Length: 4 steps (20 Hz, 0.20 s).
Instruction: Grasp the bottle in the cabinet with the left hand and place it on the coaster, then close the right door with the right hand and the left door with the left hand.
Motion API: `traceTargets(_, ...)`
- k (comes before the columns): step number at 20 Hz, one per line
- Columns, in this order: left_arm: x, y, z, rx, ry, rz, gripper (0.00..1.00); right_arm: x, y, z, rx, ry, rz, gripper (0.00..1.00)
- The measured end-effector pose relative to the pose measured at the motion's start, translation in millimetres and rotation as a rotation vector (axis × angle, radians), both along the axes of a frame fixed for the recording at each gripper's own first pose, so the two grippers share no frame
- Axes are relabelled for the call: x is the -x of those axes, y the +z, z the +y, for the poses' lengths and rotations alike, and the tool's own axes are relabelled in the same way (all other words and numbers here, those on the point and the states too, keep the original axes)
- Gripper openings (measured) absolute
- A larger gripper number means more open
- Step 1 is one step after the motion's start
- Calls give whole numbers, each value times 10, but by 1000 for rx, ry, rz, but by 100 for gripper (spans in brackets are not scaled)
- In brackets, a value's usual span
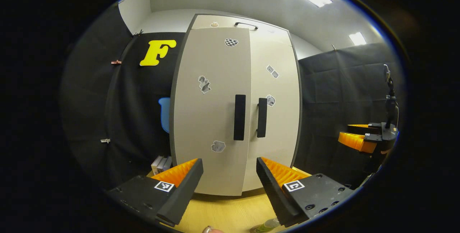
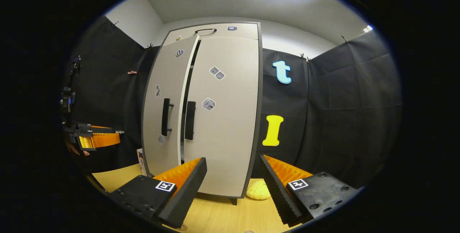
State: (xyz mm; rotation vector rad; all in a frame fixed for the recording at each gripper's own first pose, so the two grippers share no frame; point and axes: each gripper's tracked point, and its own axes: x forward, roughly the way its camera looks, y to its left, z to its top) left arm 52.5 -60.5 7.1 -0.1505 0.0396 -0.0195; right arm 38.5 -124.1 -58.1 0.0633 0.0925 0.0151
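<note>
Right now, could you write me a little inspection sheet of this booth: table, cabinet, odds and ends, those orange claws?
Surface: wooden table, bare in front of the cabinet.
Job's things: cabinet; right door looks shut, left door slightly ajar. Bottle top at the left gripper view's lower edge.
Clutter: yellow bumpy object beside the cabinet; boxes on its other side.
Grippers: left gripper open, empty; right gripper open, empty.
Cables: nothing seen.
Surroundings: black cloth walls, ceiling lights.
</note>
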Motion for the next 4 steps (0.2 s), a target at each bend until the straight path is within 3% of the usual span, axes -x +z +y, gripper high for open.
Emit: traceTargets(4,-20,31,-88,-8,-15,-7,95,-33,26,88,2,21,-4,98)
